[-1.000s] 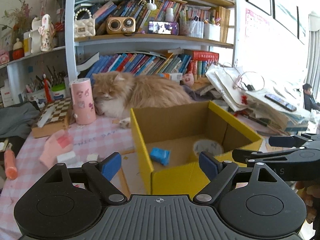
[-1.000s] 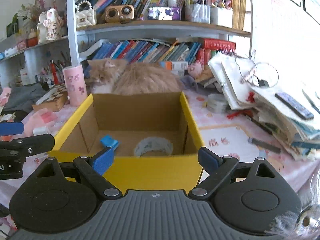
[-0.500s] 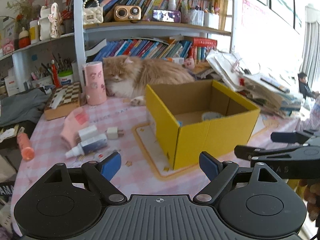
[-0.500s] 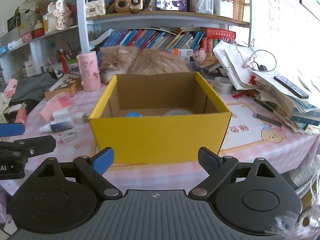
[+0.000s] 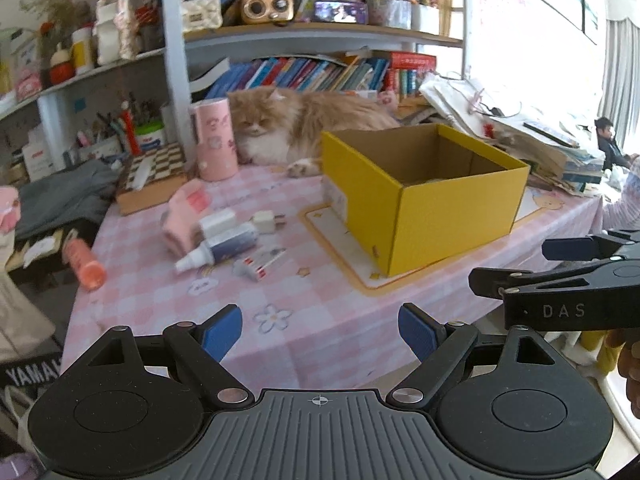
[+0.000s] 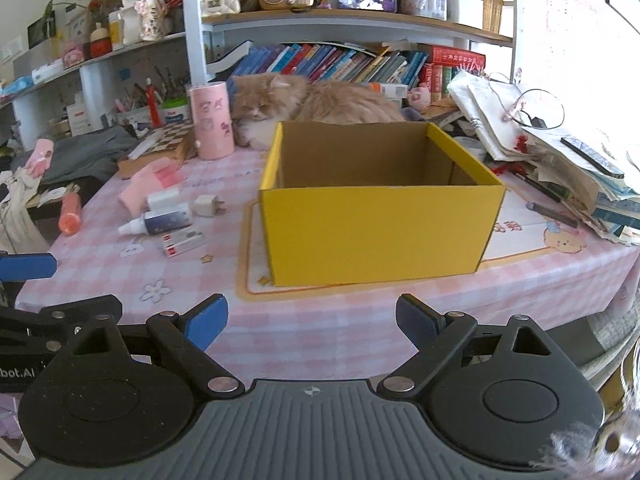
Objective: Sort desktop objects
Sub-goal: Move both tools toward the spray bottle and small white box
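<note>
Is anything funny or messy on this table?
Yes. A fluffy cat lies on the table behind the yellow box, among the clutter. Left of the box, a dropper bottle and an orange tube lie tipped on their sides.

The floor of the open yellow cardboard box [image 6: 380, 232] is hidden behind its near wall. The long-haired ginger cat [image 6: 320, 104] is partly hidden behind the box's far rim. Print on the small red-and-white carton [image 6: 183, 239] is too small to read.
</note>
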`<state>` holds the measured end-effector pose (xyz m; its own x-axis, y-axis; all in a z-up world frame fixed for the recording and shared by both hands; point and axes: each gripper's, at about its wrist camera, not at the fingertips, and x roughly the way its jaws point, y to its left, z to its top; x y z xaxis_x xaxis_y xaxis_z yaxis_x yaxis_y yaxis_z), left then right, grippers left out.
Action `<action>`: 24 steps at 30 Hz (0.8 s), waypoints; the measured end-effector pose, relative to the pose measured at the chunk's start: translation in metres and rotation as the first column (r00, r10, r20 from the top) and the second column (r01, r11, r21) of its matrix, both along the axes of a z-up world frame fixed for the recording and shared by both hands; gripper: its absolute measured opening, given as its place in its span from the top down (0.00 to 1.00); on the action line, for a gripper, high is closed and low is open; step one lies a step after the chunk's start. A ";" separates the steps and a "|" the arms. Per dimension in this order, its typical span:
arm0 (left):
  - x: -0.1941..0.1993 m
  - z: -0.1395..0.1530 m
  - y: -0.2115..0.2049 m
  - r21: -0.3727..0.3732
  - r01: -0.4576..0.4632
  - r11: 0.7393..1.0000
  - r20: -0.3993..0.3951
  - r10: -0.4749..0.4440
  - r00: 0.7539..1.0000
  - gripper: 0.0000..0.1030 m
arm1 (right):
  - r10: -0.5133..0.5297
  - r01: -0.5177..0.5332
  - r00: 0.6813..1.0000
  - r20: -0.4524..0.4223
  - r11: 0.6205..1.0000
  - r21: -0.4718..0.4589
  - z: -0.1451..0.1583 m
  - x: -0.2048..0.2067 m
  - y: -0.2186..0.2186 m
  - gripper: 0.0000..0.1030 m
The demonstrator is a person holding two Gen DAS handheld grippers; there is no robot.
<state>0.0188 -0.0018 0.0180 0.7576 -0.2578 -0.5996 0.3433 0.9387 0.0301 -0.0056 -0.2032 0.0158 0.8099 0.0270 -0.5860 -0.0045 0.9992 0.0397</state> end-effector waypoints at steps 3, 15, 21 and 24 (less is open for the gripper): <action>-0.002 -0.002 0.014 -0.013 -0.024 1.000 -0.011 0.024 1.000 0.15 | 0.012 -0.012 1.000 -0.010 1.000 -0.001 -0.003 -0.002 0.012 0.12; -0.008 -0.002 0.054 -0.060 -0.152 0.987 -0.015 0.152 0.988 0.15 | 0.151 -0.153 0.988 -0.040 0.987 -0.045 -0.007 0.001 0.058 0.12; -0.006 -0.002 0.062 -0.060 -0.186 0.981 -0.019 0.186 0.982 0.15 | 0.254 -0.255 0.967 -0.032 0.964 -0.076 -0.008 0.003 0.079 0.12; -0.005 -0.003 0.065 -0.059 -0.201 0.978 -0.023 0.200 0.979 0.15 | 0.277 -0.278 0.960 -0.029 0.957 -0.079 -0.008 0.007 0.084 0.12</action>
<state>0.0135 0.0634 0.0152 0.7879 -0.1379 -0.6002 0.1477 0.9885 -0.0333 0.0011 -0.1189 0.0080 0.7671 0.2010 -0.6092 -0.2822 0.9585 -0.0392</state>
